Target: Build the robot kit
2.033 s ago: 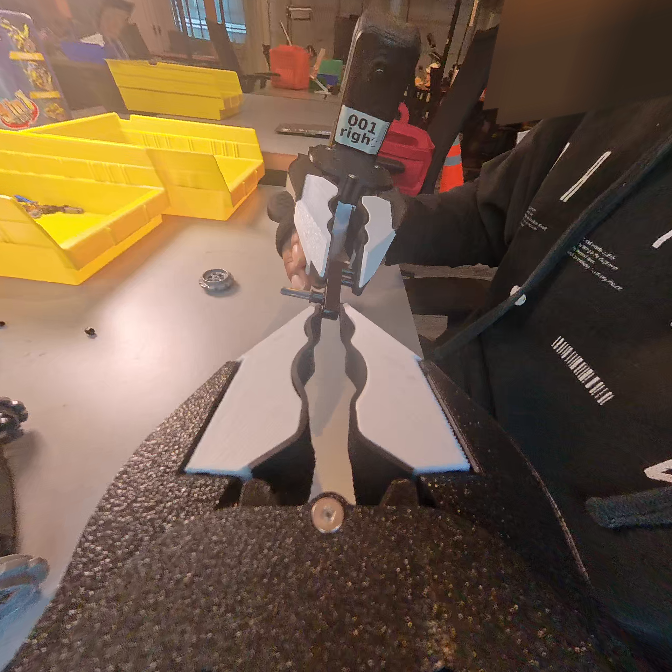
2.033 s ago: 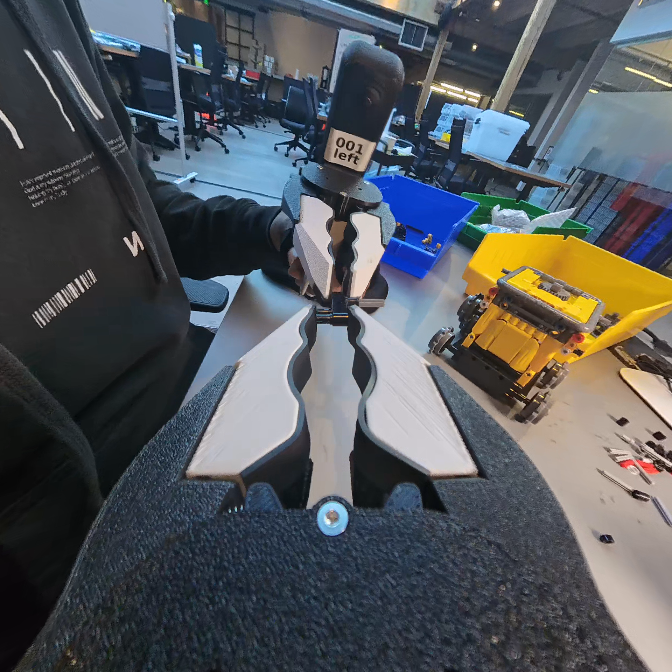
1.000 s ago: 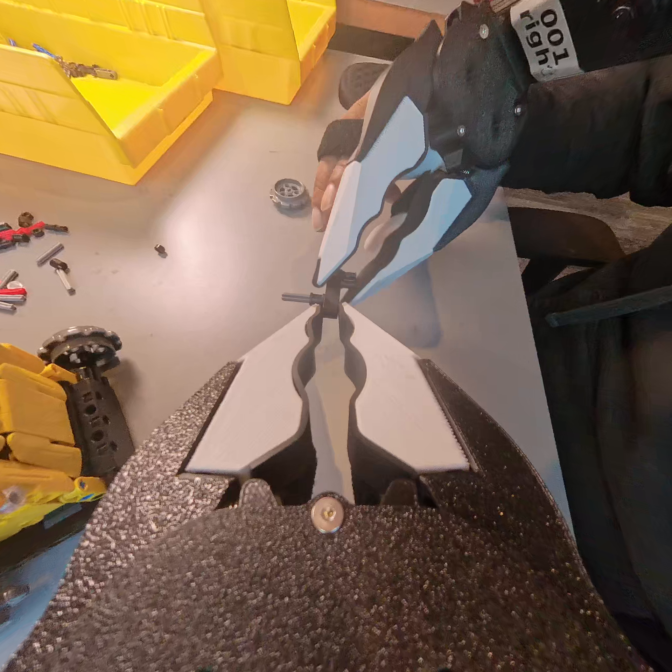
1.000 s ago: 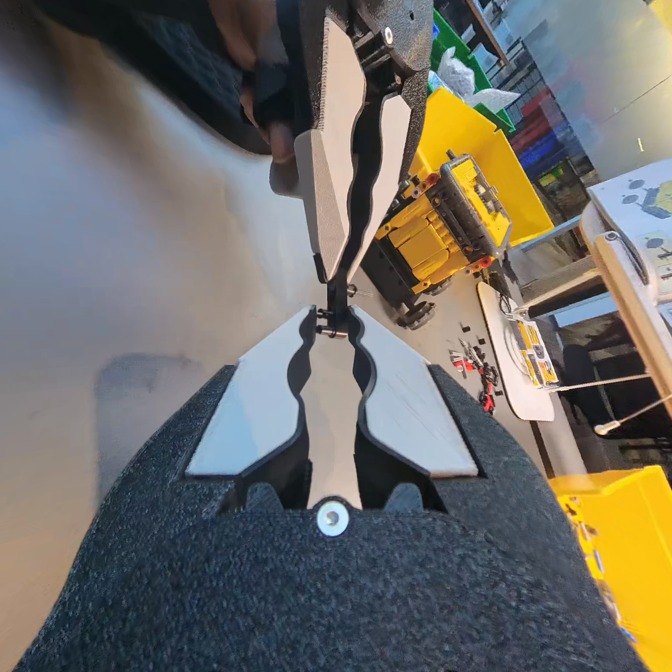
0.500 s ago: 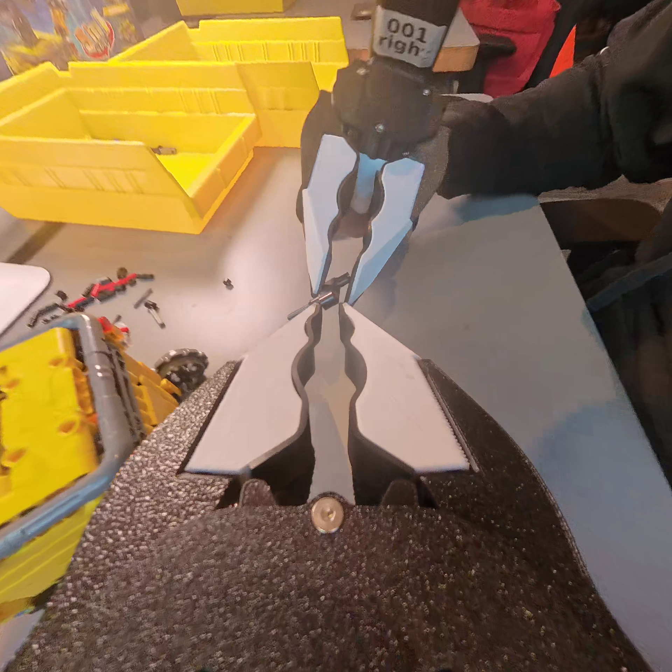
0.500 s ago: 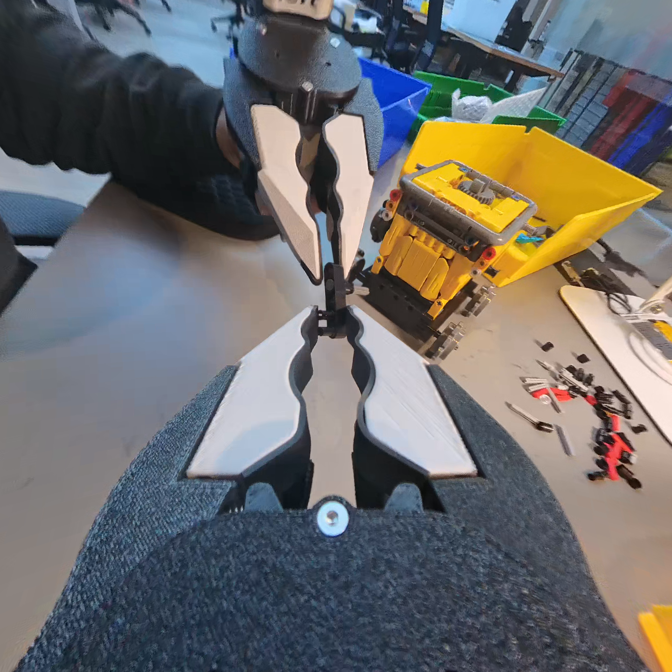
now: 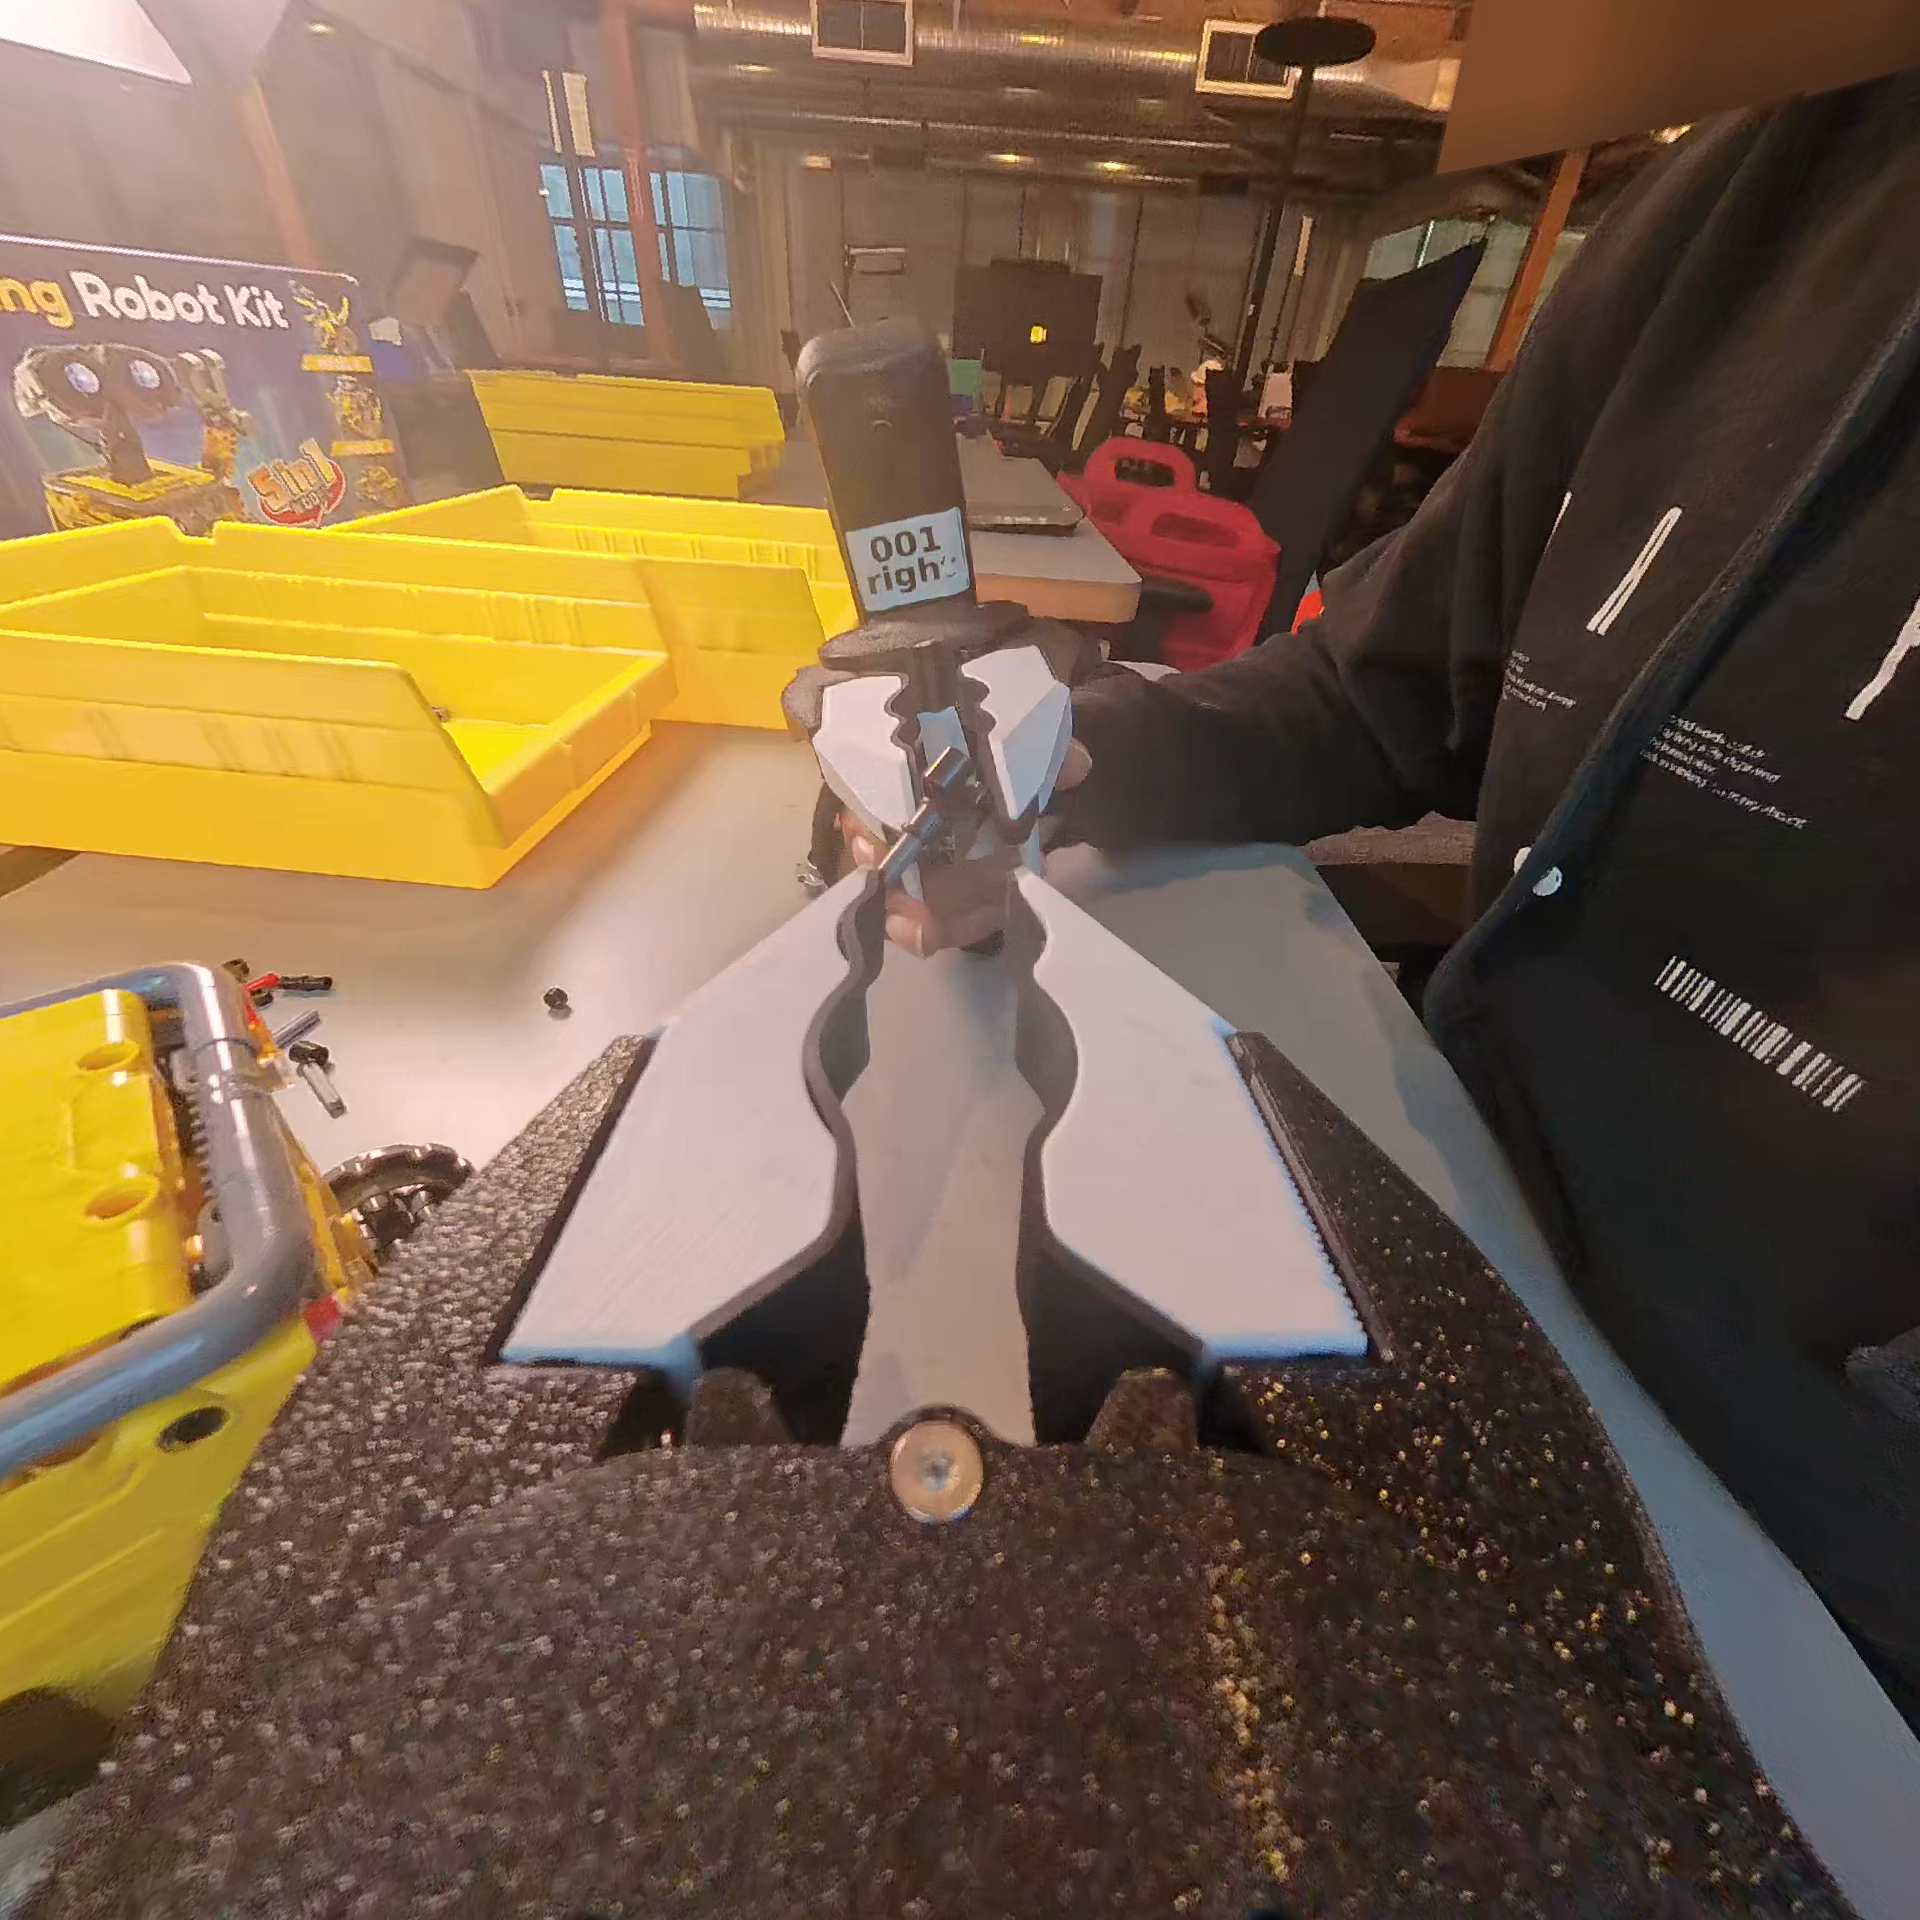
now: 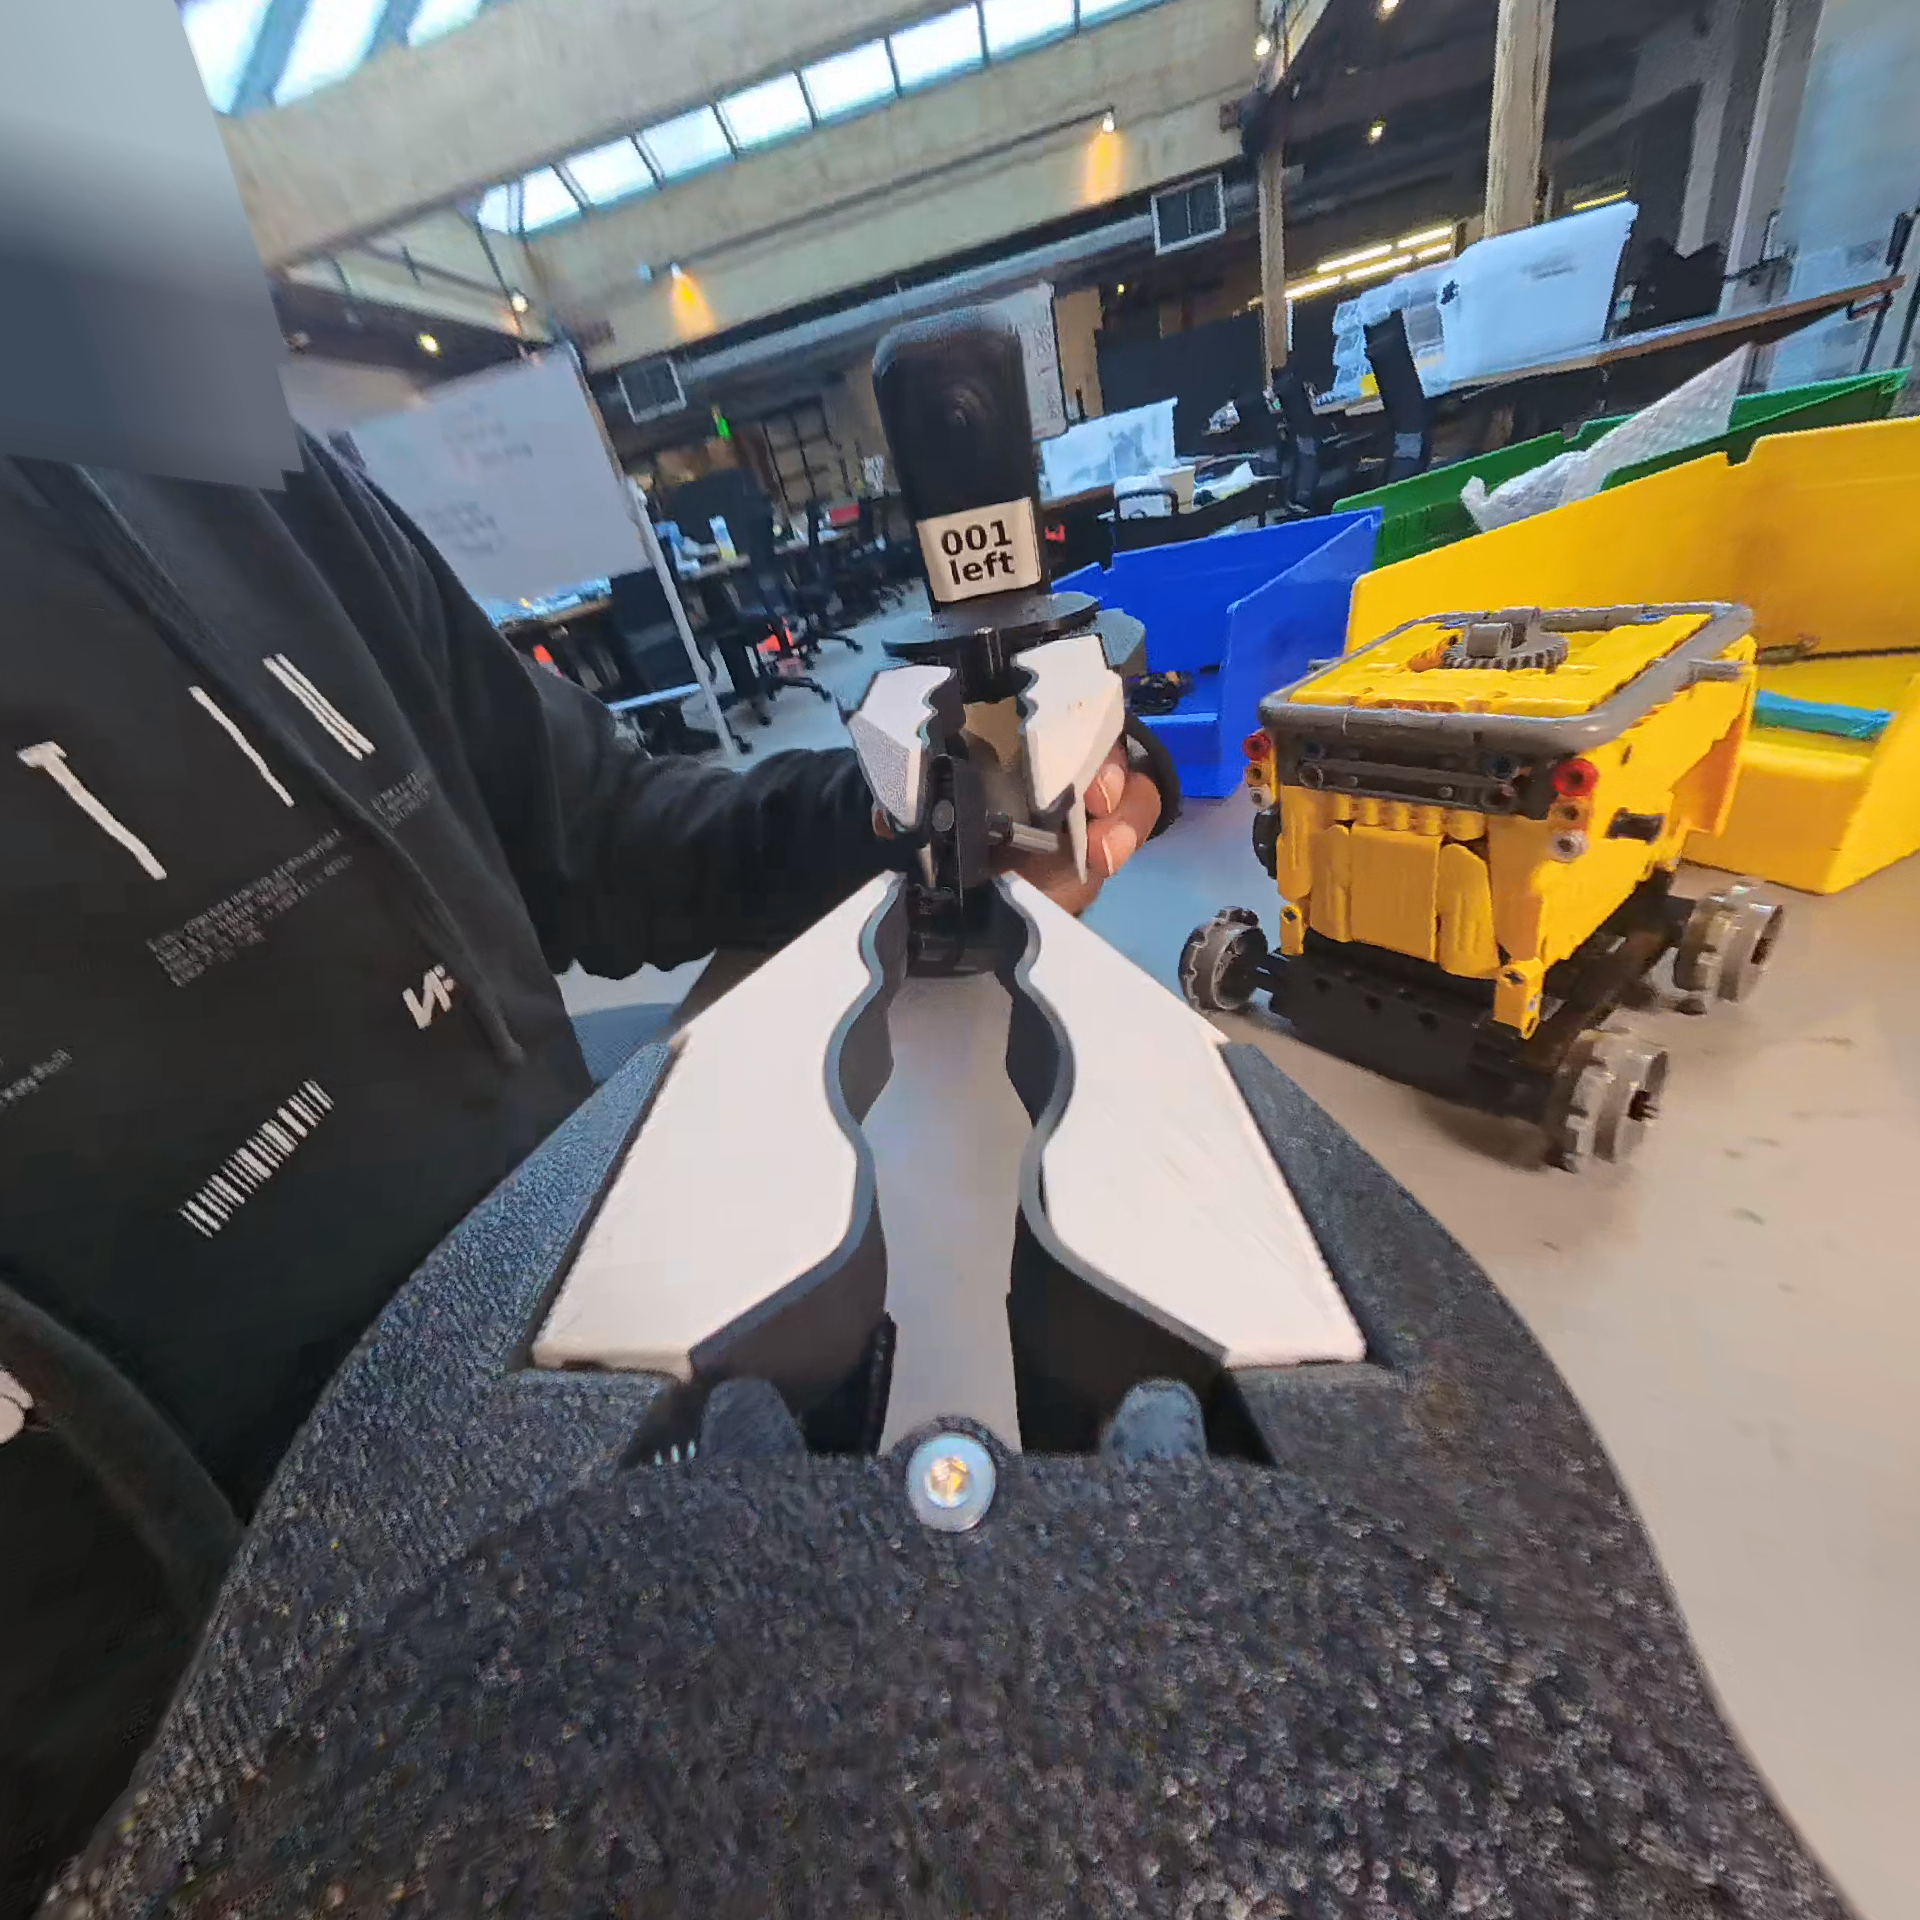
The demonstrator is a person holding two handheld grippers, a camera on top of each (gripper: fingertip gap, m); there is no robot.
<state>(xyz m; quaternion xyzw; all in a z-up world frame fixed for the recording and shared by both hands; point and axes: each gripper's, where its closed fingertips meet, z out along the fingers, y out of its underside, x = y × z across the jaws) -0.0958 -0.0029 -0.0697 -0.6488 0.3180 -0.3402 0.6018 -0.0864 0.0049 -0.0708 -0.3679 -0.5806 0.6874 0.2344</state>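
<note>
With left claw [image 7: 940, 888] and right claw [image 8: 948, 899] each clamped tip-to-tip on one small black pin-and-connector piece [image 7: 928, 821], held it above the grey table [image 7: 644, 935] near the yellow brick-built vehicle [image 8: 1496, 831]; seemingly needed square, steady alignment.

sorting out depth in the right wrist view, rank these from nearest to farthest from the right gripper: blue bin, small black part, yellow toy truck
1. small black part, at the right gripper tips
2. yellow toy truck, to the right on the table
3. blue bin, behind the truck
</note>
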